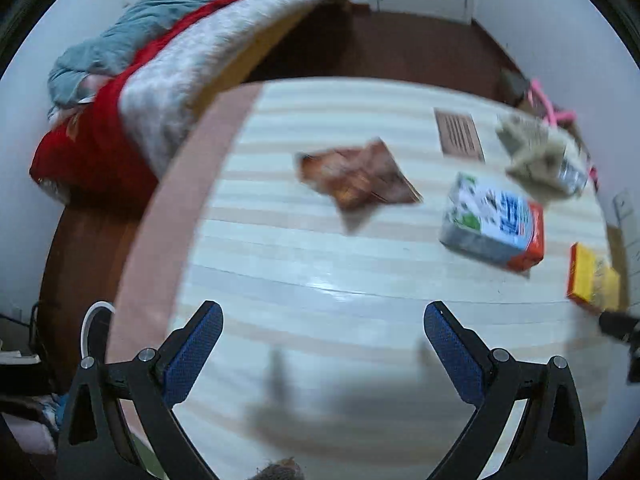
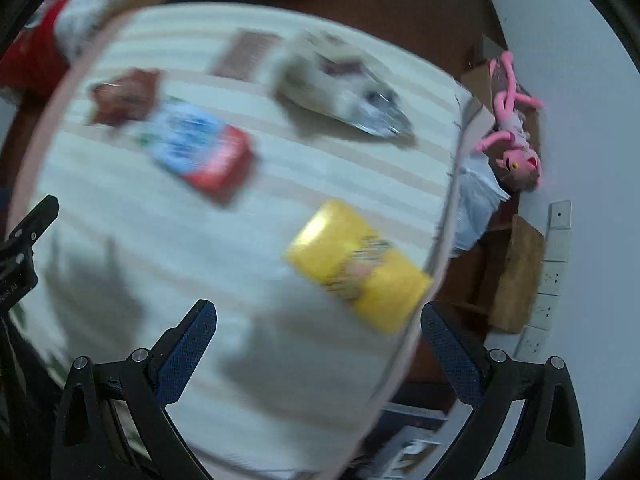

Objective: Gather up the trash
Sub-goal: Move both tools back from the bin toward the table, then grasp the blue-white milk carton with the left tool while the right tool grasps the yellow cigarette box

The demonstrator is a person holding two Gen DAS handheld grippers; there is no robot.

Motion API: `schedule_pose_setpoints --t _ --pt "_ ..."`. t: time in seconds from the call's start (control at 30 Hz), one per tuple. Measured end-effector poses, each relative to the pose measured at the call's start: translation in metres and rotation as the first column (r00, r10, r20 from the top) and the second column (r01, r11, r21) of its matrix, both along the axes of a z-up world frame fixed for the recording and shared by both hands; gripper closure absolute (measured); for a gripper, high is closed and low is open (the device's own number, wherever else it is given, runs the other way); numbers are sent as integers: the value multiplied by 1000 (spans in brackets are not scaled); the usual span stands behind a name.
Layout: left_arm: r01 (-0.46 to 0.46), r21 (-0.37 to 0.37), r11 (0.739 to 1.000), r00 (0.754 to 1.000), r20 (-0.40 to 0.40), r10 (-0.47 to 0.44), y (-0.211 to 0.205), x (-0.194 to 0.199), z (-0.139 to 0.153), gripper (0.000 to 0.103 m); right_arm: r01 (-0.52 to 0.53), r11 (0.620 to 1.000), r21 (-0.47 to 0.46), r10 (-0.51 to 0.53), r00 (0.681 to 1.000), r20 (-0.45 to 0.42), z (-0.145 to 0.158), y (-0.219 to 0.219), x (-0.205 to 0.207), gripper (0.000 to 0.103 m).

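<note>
Trash lies on a striped round table [image 1: 280, 272]. A brown crumpled wrapper [image 1: 360, 178] lies mid-table; it also shows in the right wrist view [image 2: 124, 96]. A blue, white and red carton [image 1: 496, 226] lies to its right and shows in the right view [image 2: 200, 148]. A yellow box [image 1: 592, 280] sits near the right edge, close ahead of my right gripper [image 2: 318, 344]. A grey crumpled bag [image 1: 540, 156] lies at the far right [image 2: 340, 88]. My left gripper [image 1: 322, 344] is open and empty above the near table. My right gripper is open and empty.
A brown flat card [image 1: 458, 136] lies at the far side of the table. A bed with red and grey bedding [image 1: 160, 92] stands at the left. A pink plush toy [image 2: 516, 128] and cardboard boxes [image 2: 516, 272] sit on the floor at the right wall.
</note>
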State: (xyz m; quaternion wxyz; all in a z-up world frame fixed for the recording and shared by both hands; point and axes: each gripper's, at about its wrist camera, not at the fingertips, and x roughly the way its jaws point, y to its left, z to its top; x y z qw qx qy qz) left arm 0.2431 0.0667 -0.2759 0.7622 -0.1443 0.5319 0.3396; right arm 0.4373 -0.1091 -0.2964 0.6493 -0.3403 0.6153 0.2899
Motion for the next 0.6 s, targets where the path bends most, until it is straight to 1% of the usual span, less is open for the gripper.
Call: schedule_pose_setpoints --t 0.1,0.17,0.2,0.27,0.3,0.33,0.4,0.43,0.5,0.53,0.57,0.6 --pt "3 5 1000 1000 -31 -3 -4 14 -15 0 -32 999 -24 32 999 -29 -24 -9 24 0" --pt "12 19 1000 999 -43 -11 -4 19 -18 0 -106 994 -38 106 994 -10 -37 -6 26 0" --pt "17 24 1000 999 -48 -16 -6 22 -19 0 -123 991 -42 123 992 -20 -43 -4 26 0" --pt "37 32 999 998 -58 -35 -7 24 -20 0 -116 993 -20 115 992 -58 -50 -4 29 0" --pt "49 36 998 997 -61 -47 -8 24 -21 0 -104 995 4 104 992 -78 -51 -5 30 5" --pt "71 49 996 995 -68 -68 -9 24 -19 0 -96 995 25 98 992 -84 -50 -6 30 5" --pt "127 74 989 990 -77 -121 -13 28 -14 0 -61 997 52 66 994 -84 -44 -8 27 19" --pt "172 84 982 983 -79 -165 -14 32 -11 0 -39 997 62 45 995 -88 -41 -10 26 22" --pt "289 108 951 956 -80 -282 -19 42 -2 0 53 994 93 -40 990 -134 -37 -17 23 26" --pt "357 127 925 933 -85 -349 -22 48 3 0 127 987 104 -108 980 -169 -36 -23 23 26" --pt "426 136 895 905 -89 -417 -25 55 8 0 182 977 111 -159 969 -191 -36 -29 21 27" --pt "490 142 860 872 -93 -481 -27 62 12 0 211 971 115 -186 962 -201 -35 -34 20 27"
